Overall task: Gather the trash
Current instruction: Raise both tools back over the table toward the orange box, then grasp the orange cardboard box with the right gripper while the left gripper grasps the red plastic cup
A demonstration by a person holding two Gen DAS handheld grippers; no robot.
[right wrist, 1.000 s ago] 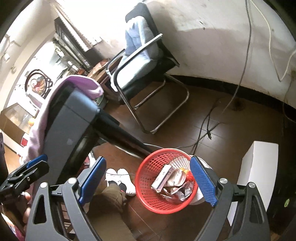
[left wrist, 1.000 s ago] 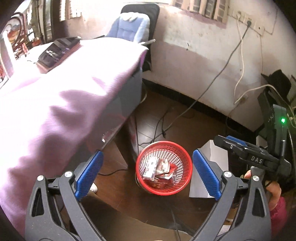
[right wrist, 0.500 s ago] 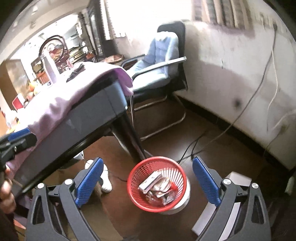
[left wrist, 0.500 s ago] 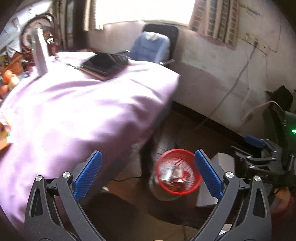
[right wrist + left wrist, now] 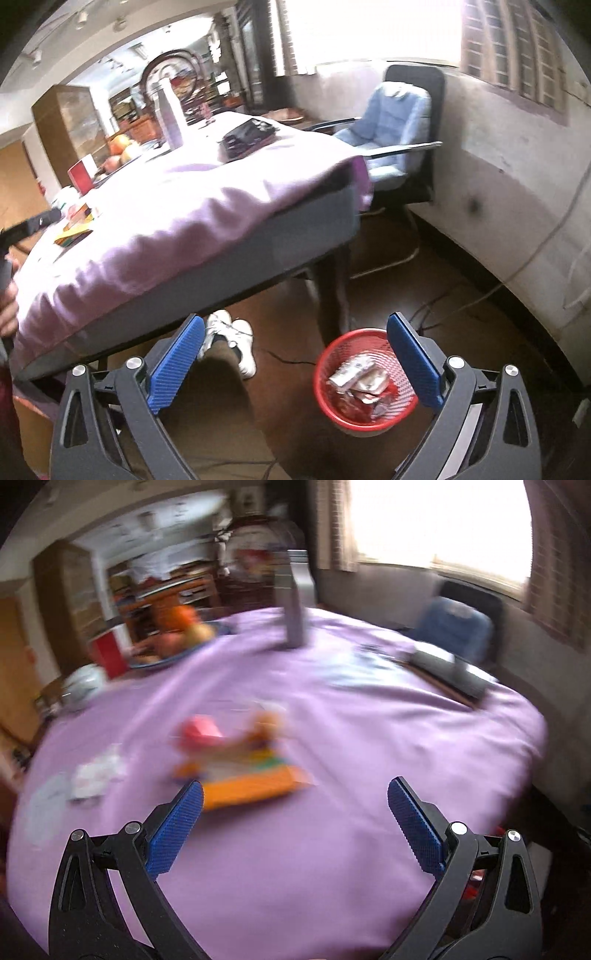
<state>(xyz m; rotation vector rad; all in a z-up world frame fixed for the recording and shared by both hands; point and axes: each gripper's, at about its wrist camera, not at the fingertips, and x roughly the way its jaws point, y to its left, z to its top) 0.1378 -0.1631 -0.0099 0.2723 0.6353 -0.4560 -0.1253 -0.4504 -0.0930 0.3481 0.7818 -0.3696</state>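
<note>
Fingers (image 5: 173,832) of both grippers spread wide, empty.

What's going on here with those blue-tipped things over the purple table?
A person is clearing trash, holding a pair of tongs in each hand. Both are open and empty right now. The left tongs point across the purple-covered table at blurred litter: an orange flat packet and white crumpled wrappers. The right tongs hang lower beside the table, over the red mesh wastebasket on the floor, which already holds silvery wrappers.
</note>
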